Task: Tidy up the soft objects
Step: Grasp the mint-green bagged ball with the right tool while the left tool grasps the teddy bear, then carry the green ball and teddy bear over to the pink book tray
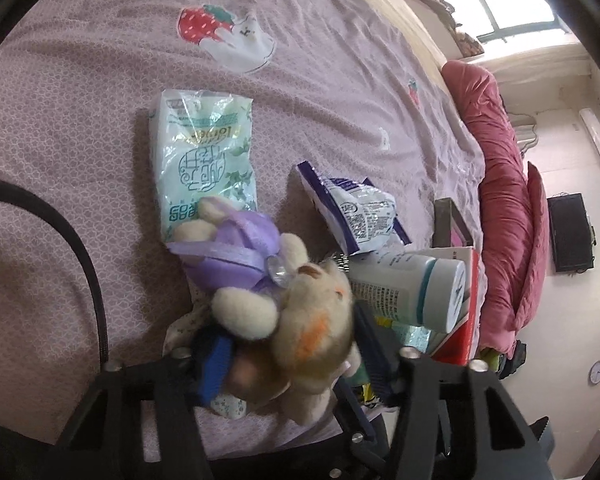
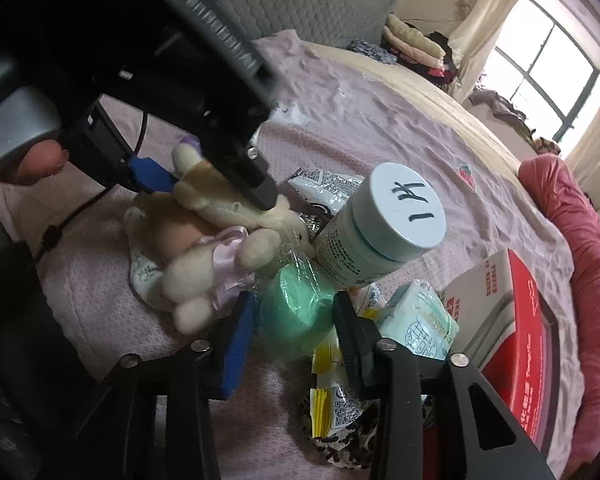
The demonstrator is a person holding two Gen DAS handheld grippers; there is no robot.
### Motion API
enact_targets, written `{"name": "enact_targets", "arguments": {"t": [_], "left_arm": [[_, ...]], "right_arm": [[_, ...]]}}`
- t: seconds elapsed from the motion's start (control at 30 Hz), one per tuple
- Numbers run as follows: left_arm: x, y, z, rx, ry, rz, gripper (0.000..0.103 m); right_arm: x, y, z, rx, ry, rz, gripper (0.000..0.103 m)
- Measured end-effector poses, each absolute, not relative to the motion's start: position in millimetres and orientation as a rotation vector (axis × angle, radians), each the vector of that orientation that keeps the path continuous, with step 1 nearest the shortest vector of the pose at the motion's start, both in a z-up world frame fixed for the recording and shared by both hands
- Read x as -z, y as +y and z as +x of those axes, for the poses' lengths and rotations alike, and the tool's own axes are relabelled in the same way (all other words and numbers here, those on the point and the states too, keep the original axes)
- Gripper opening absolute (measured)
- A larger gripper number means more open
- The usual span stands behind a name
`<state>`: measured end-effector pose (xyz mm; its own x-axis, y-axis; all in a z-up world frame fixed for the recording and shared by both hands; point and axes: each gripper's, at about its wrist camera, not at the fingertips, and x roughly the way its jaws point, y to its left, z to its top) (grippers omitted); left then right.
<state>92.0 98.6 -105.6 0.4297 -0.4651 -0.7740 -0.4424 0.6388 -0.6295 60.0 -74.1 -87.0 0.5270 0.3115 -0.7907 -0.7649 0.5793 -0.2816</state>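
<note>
The left gripper [image 1: 284,360] has its jaws about half closed on a cream plush bear [image 1: 312,320] in a purple dress; the pads press its head from both sides, so it looks gripped. The right gripper [image 2: 294,320] has its jaws drawn in against a green ball [image 2: 296,312] wrapped in clear film, with both pads touching its sides. Bear and ball lie side by side on the pink bedsheet [image 1: 80,100], close against a white bottle [image 2: 380,232] lying tilted among the clutter.

Around them, little looks sorted yet. A pale green tissue pack [image 1: 204,168] lies flat beyond the bear, a crumpled blue-and-white packet [image 1: 356,212] sits near it, and a second tissue pack [image 2: 420,320] leans by a red and white box [image 2: 512,340]. I judge the work barely begun: two soft things are in hand, nothing visibly put away, and I cannot tell where they are meant to go.
</note>
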Motion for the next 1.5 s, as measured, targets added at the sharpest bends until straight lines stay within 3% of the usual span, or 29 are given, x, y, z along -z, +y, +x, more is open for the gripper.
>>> {"name": "enact_targets", "arguments": {"t": [0.43,0.77,1.5], "left_arm": [[64.7,98.4,76.5,0.080,1.036,-0.883,0.048],[17.9,83.7,52.2,0.077,0.969,-0.729,0.048],[-62.5,-42.2,63.6,0.234,0.922,-0.421,0.048]], "right_arm": [[39.1,-124.1,75.4,-0.763,0.752,-0.321,0.035],[7.0,-140.1,60.2,-0.767,0.703,-0.238,0.035],[-71.6,-263.2,71.3,-0.477,0.537,-0.050,0.031]]}}
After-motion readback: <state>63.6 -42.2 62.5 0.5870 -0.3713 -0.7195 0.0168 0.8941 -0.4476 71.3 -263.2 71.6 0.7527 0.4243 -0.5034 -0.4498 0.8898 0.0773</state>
